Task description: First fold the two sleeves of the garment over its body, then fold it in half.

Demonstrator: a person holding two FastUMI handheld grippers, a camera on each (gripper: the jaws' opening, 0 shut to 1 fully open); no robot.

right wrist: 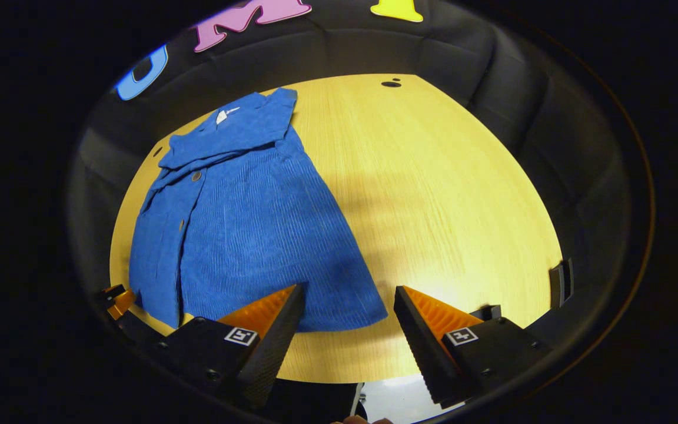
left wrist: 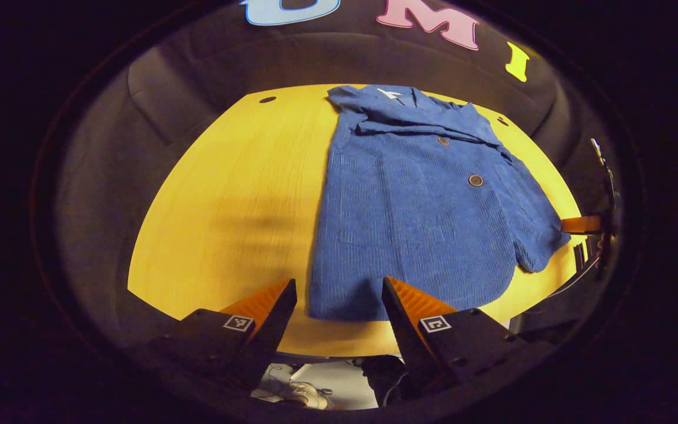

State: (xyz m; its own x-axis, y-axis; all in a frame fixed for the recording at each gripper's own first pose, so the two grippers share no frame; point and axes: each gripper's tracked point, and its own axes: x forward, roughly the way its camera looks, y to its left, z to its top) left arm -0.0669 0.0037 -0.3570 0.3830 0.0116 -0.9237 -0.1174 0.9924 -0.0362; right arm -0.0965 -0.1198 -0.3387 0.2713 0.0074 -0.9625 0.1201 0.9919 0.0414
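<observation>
A blue corduroy jacket (left wrist: pixel 409 224) lies flat, collar at the far end, on a yellow wooden table (left wrist: pixel 227 206). A fold of cloth crosses its chest just below the collar, and one sleeve (left wrist: pixel 536 235) runs down its right side. My left gripper (left wrist: pixel 339 294) stands open above the hem's left corner, touching nothing. In the right gripper view the jacket (right wrist: pixel 245 224) is at the left. My right gripper (right wrist: pixel 348 294) hangs open over the hem's right corner. An orange finger of each other gripper shows at the edges, the right gripper (left wrist: pixel 580 225) and the left gripper (right wrist: pixel 116 299).
The table's near edge runs just under both grippers, with floor and a shoe (left wrist: pixel 306 394) below it. Small holes (right wrist: pixel 391 84) mark the far tabletop. A black clip (right wrist: pixel 561 282) sits on the right rim. Bare wood (right wrist: pixel 445 206) spreads right of the jacket.
</observation>
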